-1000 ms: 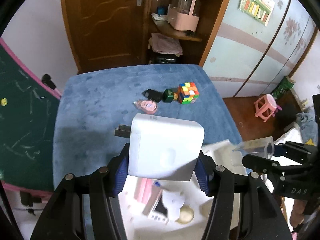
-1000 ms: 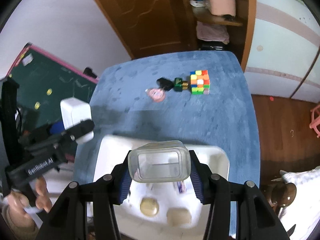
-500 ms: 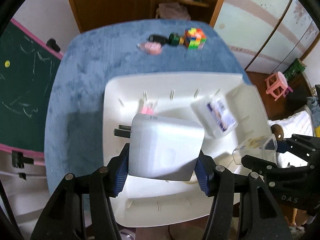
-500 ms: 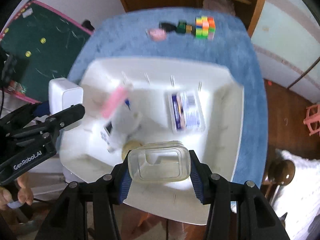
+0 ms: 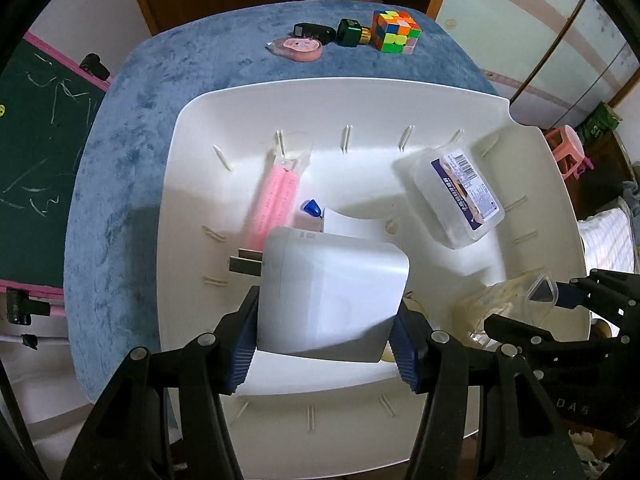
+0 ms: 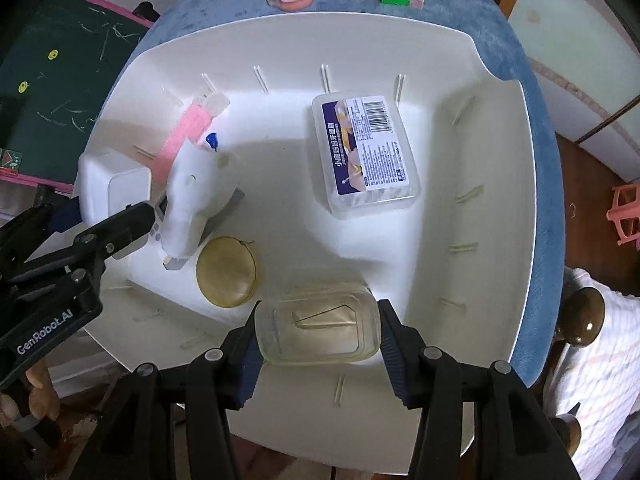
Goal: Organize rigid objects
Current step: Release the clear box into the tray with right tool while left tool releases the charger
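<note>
Both grippers are hanging low over the white bin [image 6: 500, 128], each carrying a load. Left gripper [image 5: 324, 344] is clamping the white charger [image 5: 332, 292], prongs sticking out to the left. Right gripper [image 6: 318, 338] is closing on the clear box [image 6: 318, 330], but its jaws have just been opening a bit, box between them, so release looks like it's starting.

Risks:
- Charger is hovering over the pink pack [image 5: 274, 204] and white gadget [image 6: 196, 196]; letting go here is likely stacking it on them, and it could tip or slide.
- Clear box is sitting just beside the round tan disc [image 6: 226, 272]; a drop could land half on it and leave the box tilted.
- Grippers are working close together over one bin, so a sideways move could be knocking fingers.

Versus a second back: both views were showing the blue table [image 5: 120, 160] and cube [image 5: 394, 30] ahead; now they're pointing steeply down and the bin is filling the frame. Labelled case [image 6: 366, 152] is resting flat in the bin.
</note>
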The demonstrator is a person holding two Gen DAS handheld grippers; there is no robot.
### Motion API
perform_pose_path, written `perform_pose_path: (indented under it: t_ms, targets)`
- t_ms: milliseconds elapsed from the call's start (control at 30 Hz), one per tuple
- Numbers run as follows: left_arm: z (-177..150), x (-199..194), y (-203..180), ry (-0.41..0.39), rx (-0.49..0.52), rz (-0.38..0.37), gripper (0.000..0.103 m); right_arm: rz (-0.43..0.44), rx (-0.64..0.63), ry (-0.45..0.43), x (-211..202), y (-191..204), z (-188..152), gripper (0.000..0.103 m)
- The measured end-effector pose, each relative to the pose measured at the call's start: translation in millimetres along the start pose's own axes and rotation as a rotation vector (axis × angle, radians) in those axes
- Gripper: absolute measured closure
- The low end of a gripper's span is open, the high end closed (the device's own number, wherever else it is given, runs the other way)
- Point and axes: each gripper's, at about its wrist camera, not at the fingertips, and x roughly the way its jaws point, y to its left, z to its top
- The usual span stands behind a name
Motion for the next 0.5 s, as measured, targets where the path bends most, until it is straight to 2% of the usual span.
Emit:
perform_pose_path:
  t_ms: [100, 167, 233, 300, 500]
  targets:
    - [1.5, 1.1, 0.0, 0.004, -0.001, 0.003, 0.041, -0.014, -0.005, 0.000, -0.2, 0.8, -0.4, 0.049]
    - [2.2, 2.2, 0.0, 0.020, -0.001, -0.009, 0.041, -0.010, 0.002, -0.004, -1.5, -0.5, -1.4, 0.039]
    - [3.1, -3.4, -2.3, -0.003, 0.017, -0.007, 0.036, -0.008, 0.009, -0.018, -4.8, -0.9, -3.1, 0.038]
    - [5.4, -8.9, -3.5, -0.027, 0.027, 0.011, 0.015, -0.002, 0.005, -0.033, -9.1, -1.8, -2.8, 0.038]
    - [8.5, -27.3, 2.2, -0.074, 0.008, 0.007, 0.014, -0.009, 0.005, -0.083, -26.3, -0.8, -5.3, 0.038]
